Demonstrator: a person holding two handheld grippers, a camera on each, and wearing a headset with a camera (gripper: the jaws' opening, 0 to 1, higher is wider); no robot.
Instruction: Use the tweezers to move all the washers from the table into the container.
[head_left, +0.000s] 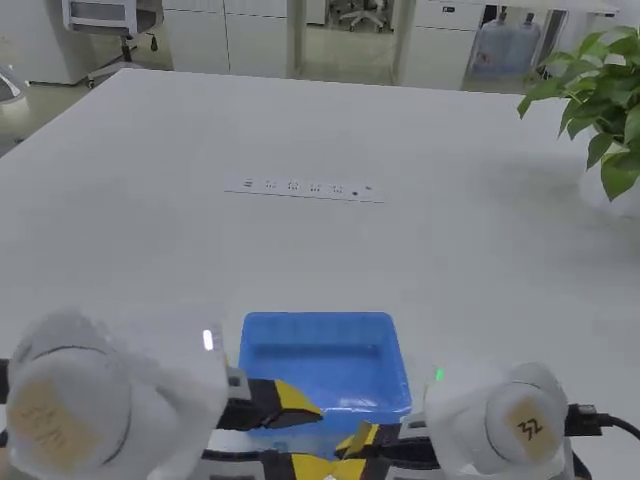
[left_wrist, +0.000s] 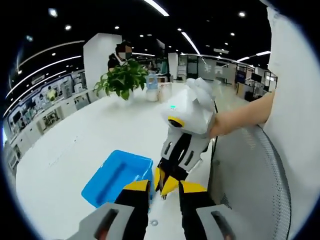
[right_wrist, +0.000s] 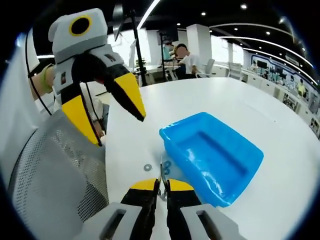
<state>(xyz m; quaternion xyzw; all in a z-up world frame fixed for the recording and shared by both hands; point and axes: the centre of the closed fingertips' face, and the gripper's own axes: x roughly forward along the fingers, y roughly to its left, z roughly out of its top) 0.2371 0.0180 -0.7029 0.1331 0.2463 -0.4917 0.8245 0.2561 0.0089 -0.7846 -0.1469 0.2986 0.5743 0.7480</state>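
One washer (right_wrist: 147, 167) flat on table (right_wrist: 280, 170), just beside near corner of blue container (right_wrist: 212, 155), not in it. No washer discernible inside container. Jaws of right gripper (right_wrist: 161, 187) pinch thin tool, apparently tweezers (right_wrist: 161, 175), tip near washer. Jaws of left gripper (right_wrist: 120, 131) spread, empty. Judged: transfer hardly begun, this washer at least remains.

L gripper (left_wrist: 165, 190) jaws apart, washer (left_wrist: 154, 222) seen between; R gripper (left_wrist: 164, 183) opposite, blue container (left_wrist: 117, 176) beside it.
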